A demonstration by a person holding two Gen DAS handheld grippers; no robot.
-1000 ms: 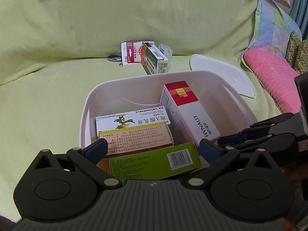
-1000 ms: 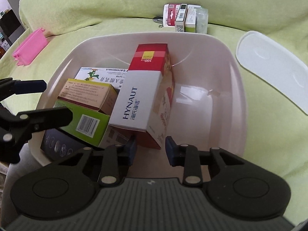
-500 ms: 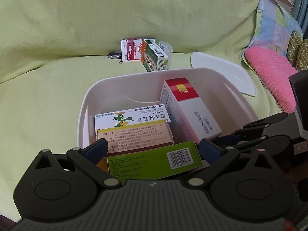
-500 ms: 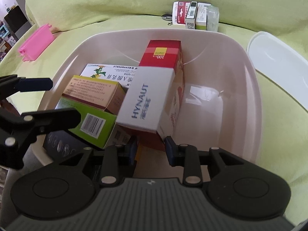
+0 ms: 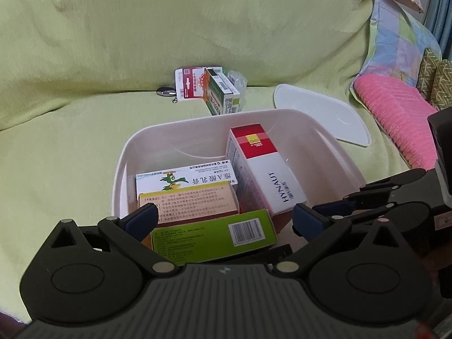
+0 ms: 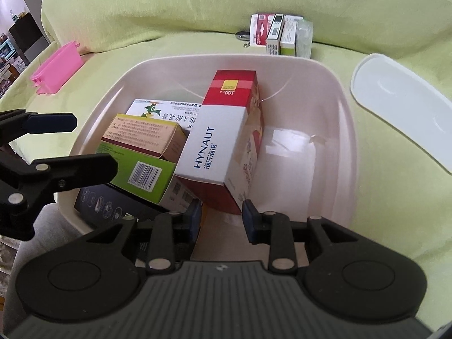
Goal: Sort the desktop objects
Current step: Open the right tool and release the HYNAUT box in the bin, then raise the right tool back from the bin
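A pale plastic bin (image 5: 197, 121) (image 6: 347, 113) sits on the green-covered sofa. It holds a green box (image 5: 212, 234) (image 6: 141, 169), a tan box (image 5: 192, 203), a white box with a green bird (image 5: 183, 176) and a black box (image 6: 107, 200). A red-and-white HYNAUT box (image 5: 262, 169) (image 6: 220, 141) leans tilted against them. My right gripper (image 6: 221, 217) is shut on that box's near end. My left gripper (image 5: 224, 219) hangs wide open above the green box, holding nothing.
Several small medicine boxes (image 5: 214, 93) (image 6: 276, 34) and a key ring (image 5: 165, 92) lie by the sofa back. The white bin lid (image 5: 319, 113) (image 6: 401, 104) rests to the right. A pink cushion (image 5: 395, 118) is further right, and a pink holder (image 6: 56, 70) lies far left.
The red-and-white box rocked slightly in my right gripper's hold and both views drifted a little. My left gripper stayed open over the bin.
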